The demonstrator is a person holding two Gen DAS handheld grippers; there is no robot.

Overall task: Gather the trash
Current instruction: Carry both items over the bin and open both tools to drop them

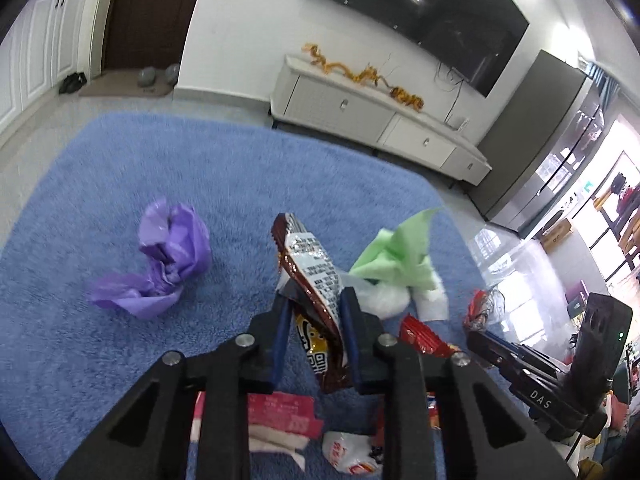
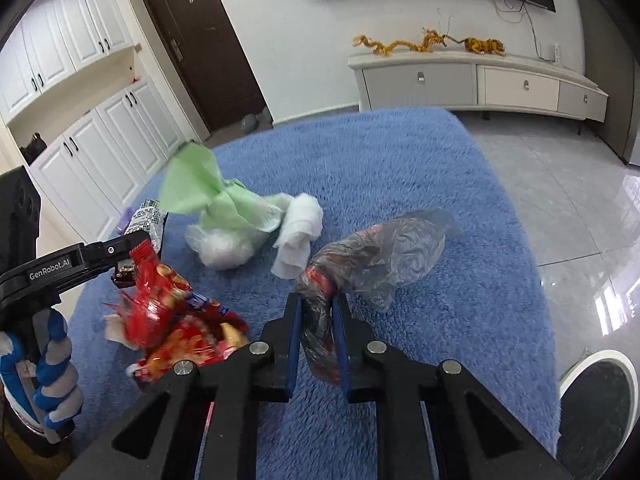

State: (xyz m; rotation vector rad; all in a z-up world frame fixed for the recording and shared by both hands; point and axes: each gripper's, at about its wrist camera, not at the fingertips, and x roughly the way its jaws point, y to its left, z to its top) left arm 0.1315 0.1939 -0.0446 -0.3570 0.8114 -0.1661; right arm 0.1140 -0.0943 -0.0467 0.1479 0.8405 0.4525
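Brown foil snack wrapper (image 1: 316, 280) is pinched in the left hand-held gripper (image 1: 314, 312), and the right hand-held gripper (image 2: 316, 312) clamps a crumpled clear plastic bag (image 2: 384, 252), both apparently lifted off the blue rug (image 2: 400, 160). Pickup looks done; next comes carrying each to a bin, perhaps the dark round rim (image 2: 596, 408) right of the right one. Green paper (image 2: 200, 188) lies ahead.

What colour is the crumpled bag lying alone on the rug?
The crumpled bag is purple; the left wrist view shows it best.

A shaggy blue rug (image 2: 400, 168) carries a purple bag (image 1: 168, 256), green paper (image 2: 216, 196) and red wrappers (image 2: 180, 320).
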